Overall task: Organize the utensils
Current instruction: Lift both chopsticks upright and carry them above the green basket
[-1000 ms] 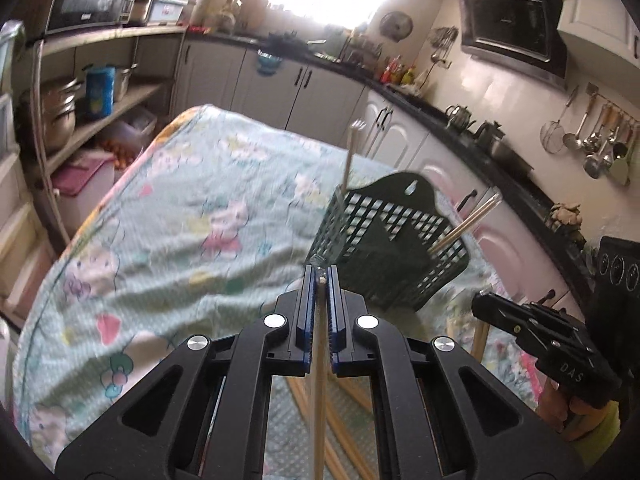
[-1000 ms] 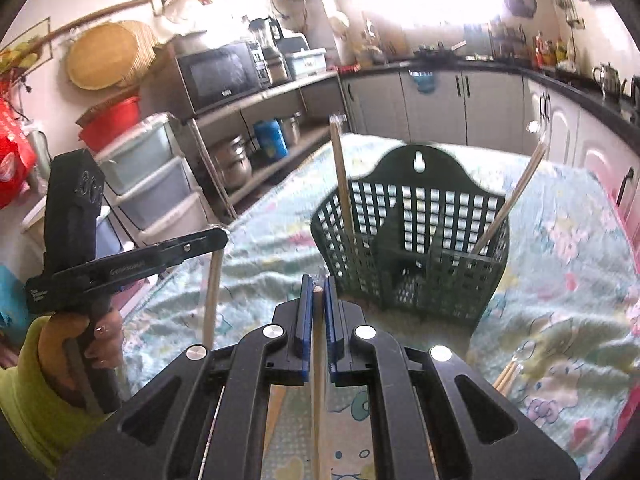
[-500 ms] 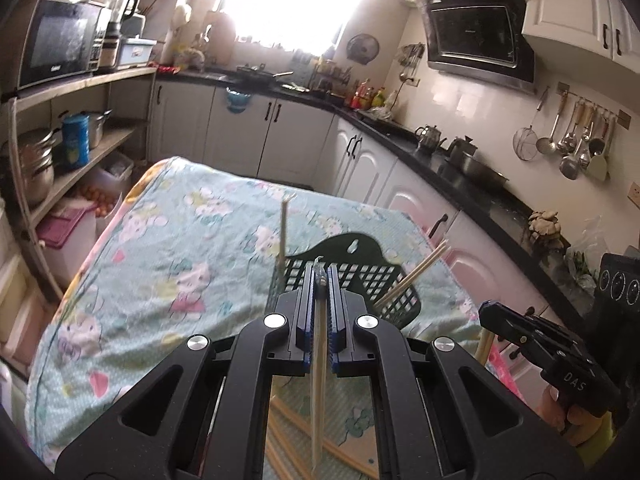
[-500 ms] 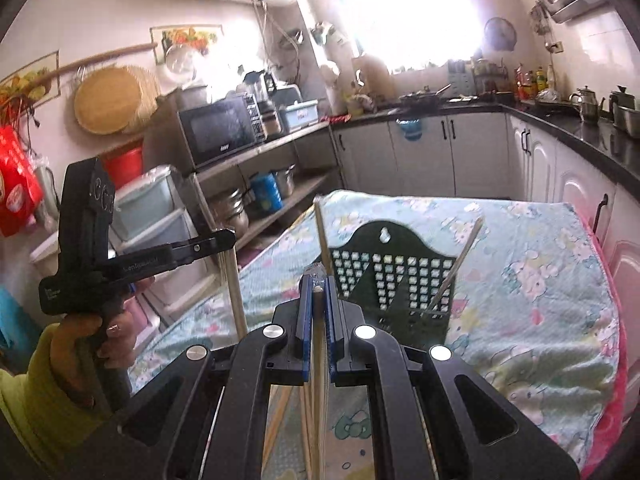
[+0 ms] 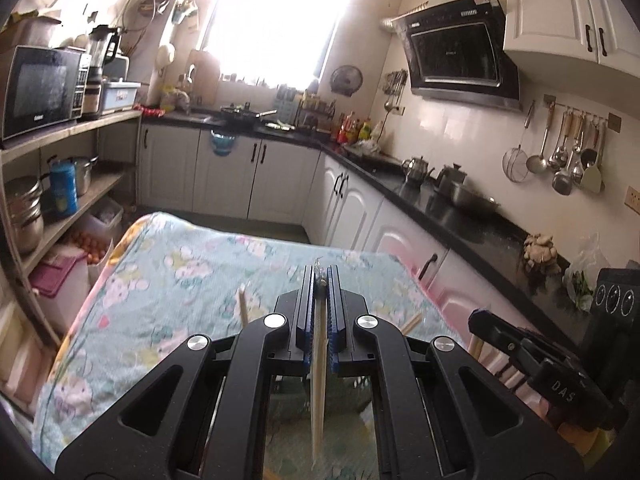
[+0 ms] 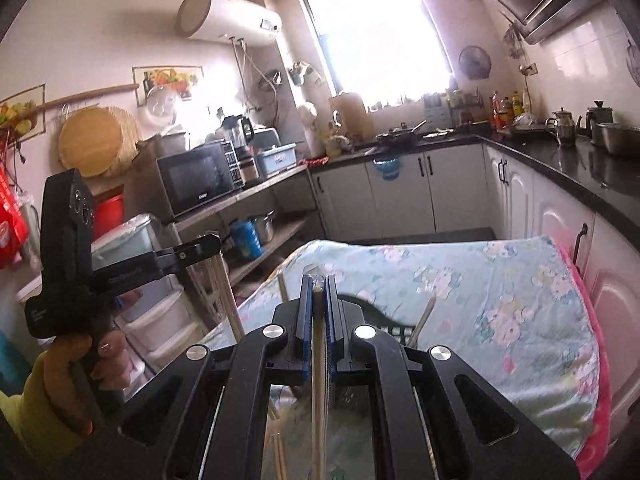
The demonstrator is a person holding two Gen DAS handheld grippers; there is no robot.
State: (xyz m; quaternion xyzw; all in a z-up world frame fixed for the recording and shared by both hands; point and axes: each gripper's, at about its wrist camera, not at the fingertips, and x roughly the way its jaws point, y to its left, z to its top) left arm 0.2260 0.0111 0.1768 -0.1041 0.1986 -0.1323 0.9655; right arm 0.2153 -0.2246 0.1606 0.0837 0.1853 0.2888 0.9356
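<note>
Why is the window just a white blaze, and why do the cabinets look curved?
Left wrist view: the window is blown out by daylight, washing out the wall around it; the fisheye lens bows the cabinets and blackens the corners. Right wrist view: the same glare at the window, a hazy bedspread, and soft blur low in the picture.

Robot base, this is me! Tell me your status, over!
Left gripper shut on a chopstick. Right gripper shut on another chopstick. Dark basket sits below on the table, two chopsticks standing in it. Nothing in the way.
</note>
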